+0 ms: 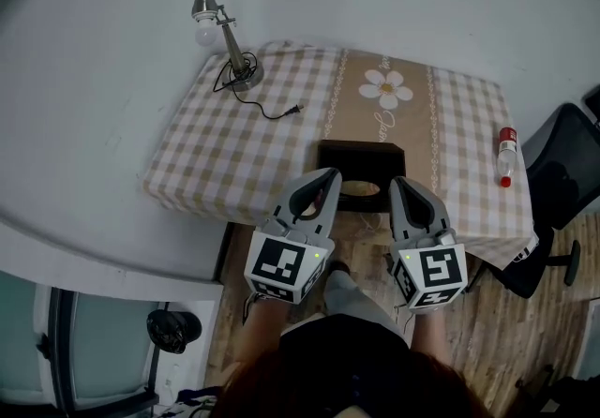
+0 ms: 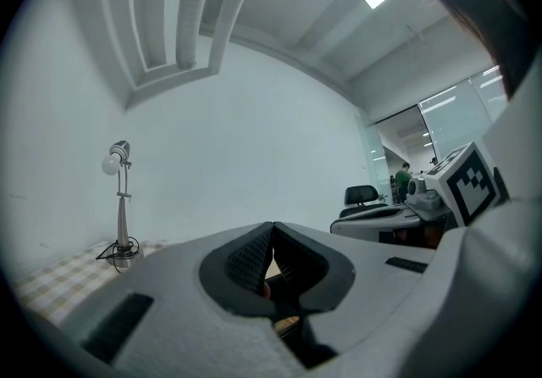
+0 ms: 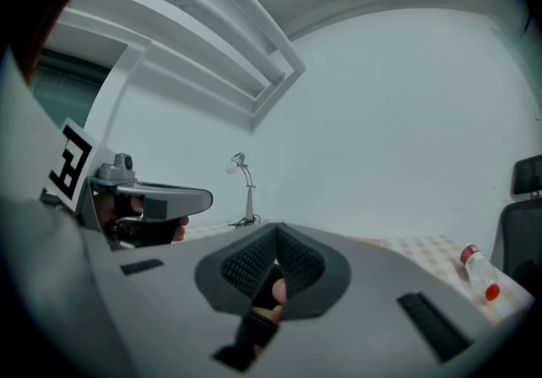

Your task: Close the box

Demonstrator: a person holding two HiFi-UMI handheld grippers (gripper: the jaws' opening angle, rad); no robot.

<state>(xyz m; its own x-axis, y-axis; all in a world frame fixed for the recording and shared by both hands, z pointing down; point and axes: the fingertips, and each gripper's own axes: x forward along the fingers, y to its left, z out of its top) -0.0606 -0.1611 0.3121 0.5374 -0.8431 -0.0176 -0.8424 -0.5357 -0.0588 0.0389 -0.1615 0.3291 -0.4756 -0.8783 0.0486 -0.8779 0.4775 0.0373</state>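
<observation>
Your left tongs [image 1: 327,180] were pressed together. In the left gripper view [image 2: 272,228] the ribbed pads met at the tip, with only a small gap lower down and nothing clamped. Something tan and reddish showed through that gap, too small to identify.

Your right tongs [image 1: 401,186] were the same. In the right gripper view [image 3: 276,232] the pads met at the tip and gripped nothing, with a pale blurred bit behind the gap, unclear what.

The box [image 1: 361,163] was dark and sat at the near edge of the surface [image 1: 234,154], about mid-width, with a tan patch at its near side. From the head view I couldn't tell if its lid was down.

You held both tongs side by side at the near edge, left tip over the box's left side and right tip over its right side. No view showed whether they touched it. Both gripper cameras pointed up and over the surface at the white wall.

The surface had a checked cloth. The lamp [image 1: 225,37] stood at the far left corner with its cord [image 1: 267,109] trailing toward the middle. The bottle [image 1: 507,156], with a red cap, lay at the right edge, well apart from the box. A dark chair [image 1: 553,191] stood just beyond the right edge.
</observation>
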